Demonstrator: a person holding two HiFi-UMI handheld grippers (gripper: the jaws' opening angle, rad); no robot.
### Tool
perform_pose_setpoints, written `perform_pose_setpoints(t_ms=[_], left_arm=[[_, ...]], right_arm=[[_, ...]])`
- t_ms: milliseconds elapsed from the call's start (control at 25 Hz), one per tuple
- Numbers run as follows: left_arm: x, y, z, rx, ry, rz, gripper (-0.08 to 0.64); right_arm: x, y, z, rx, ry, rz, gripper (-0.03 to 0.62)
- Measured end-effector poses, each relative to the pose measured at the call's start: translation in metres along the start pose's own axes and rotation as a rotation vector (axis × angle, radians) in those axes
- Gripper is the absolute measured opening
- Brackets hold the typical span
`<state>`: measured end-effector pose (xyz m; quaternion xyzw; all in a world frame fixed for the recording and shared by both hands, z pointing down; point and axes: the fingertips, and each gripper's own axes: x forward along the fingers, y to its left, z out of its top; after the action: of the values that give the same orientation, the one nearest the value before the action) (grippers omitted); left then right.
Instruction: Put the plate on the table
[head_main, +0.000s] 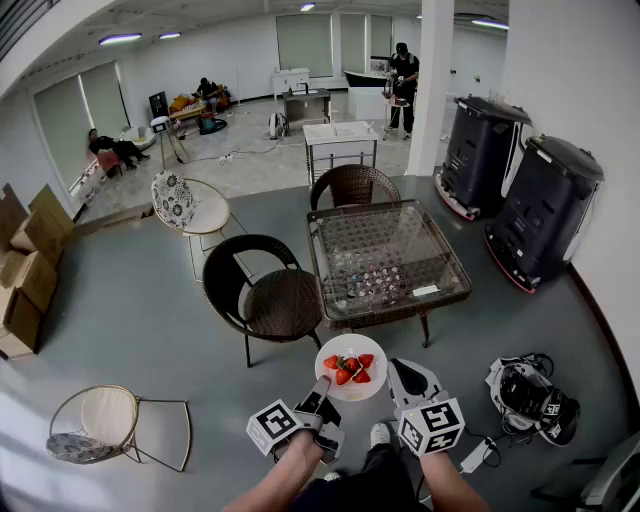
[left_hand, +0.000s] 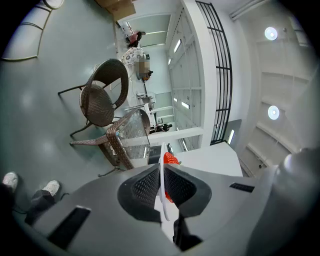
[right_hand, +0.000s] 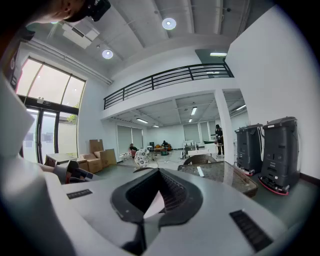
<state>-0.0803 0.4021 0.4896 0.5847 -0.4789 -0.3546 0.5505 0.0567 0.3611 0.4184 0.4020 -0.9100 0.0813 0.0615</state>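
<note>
A white plate (head_main: 350, 388) carrying several red strawberries (head_main: 348, 368) hovers above the floor, just short of the glass-topped wicker table (head_main: 320, 265). My left gripper (head_main: 322, 388) is shut on the plate's near-left rim. In the left gripper view the plate (left_hand: 161, 192) shows edge-on between the jaws of my left gripper (left_hand: 162, 172), with a strawberry (left_hand: 170, 159) past them and the table (left_hand: 131, 131) beyond. My right gripper (head_main: 397, 372) sits beside the plate's right edge. In the right gripper view my right gripper (right_hand: 159, 172) has its tips together, and the table (right_hand: 225, 175) lies ahead.
A dark wicker chair (head_main: 265, 290) stands left of the table and another (head_main: 352, 185) behind it. Two black machines (head_main: 545, 210) line the right wall. A headset-like device (head_main: 530, 395) lies on the floor at right. A round side table (head_main: 205, 210) and cardboard boxes (head_main: 25, 265) are at left.
</note>
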Motion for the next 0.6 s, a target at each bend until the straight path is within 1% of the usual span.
perform_pose_setpoints(t_ms=[600], left_arm=[[0.03,-0.004,-0.006,0.009,0.013,0.006,0.018]], right_arm=[[0.011,-0.026,0.003,0.009,0.006,-0.002,0.005]])
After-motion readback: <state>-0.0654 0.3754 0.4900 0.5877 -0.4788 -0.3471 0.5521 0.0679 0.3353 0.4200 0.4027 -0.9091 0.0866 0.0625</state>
